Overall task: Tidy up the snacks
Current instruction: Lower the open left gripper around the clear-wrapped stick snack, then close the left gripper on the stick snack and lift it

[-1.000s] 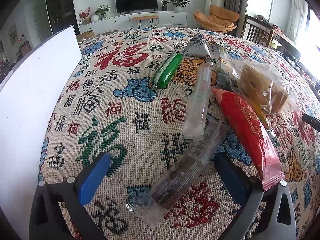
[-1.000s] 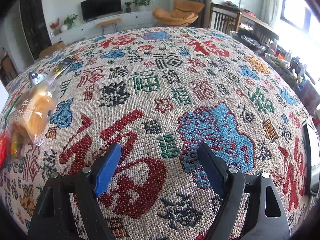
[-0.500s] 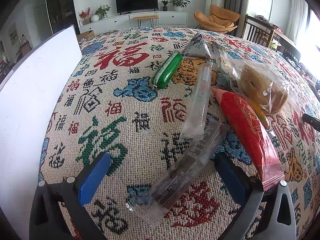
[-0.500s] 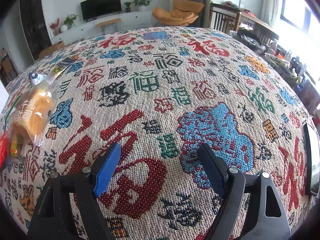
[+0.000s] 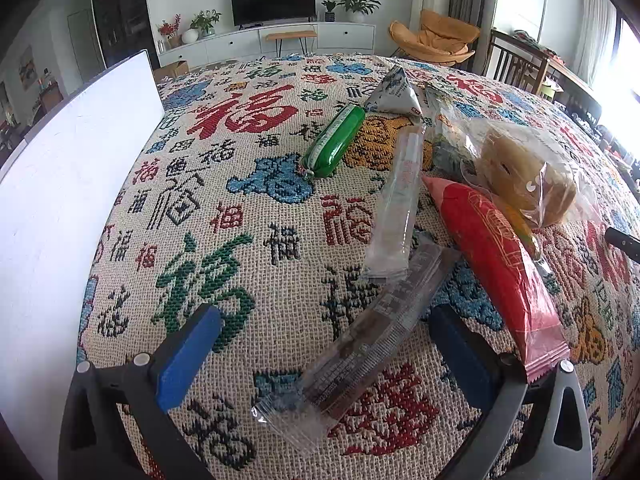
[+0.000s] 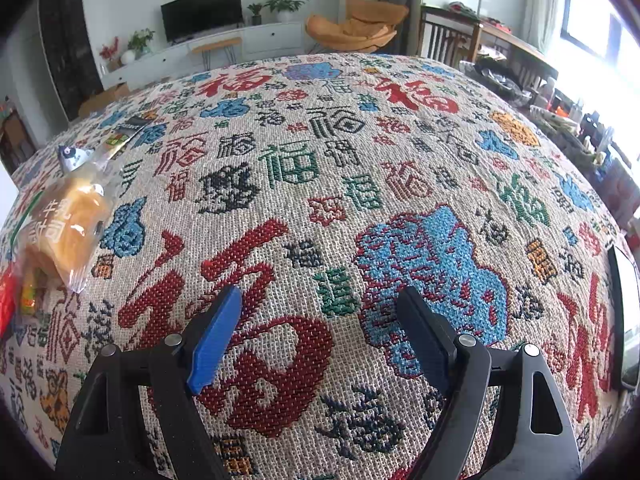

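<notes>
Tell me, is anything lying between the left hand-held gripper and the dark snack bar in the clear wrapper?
Nothing visible does. The dark snack bar already lies between the open fingers of the left hand-held gripper; only a clear packet overlaps its far end.

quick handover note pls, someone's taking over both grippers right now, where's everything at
Left gripper: open, holding nothing; the dark clear-wrapped bar lies on the cloth between its fingers, not pinched.
Right gripper: open, empty, over bare patterned tablecloth.
Snacks are all loose in one cluster: green sausage, grey triangular pack, clear stick pack overlapping the dark bar's far end, red packet, bagged bread.
White board stands at the left edge.
Done: nothing sorted as far as I can see.
Left: all of it; the dark bar looks the likely first pick.
</notes>
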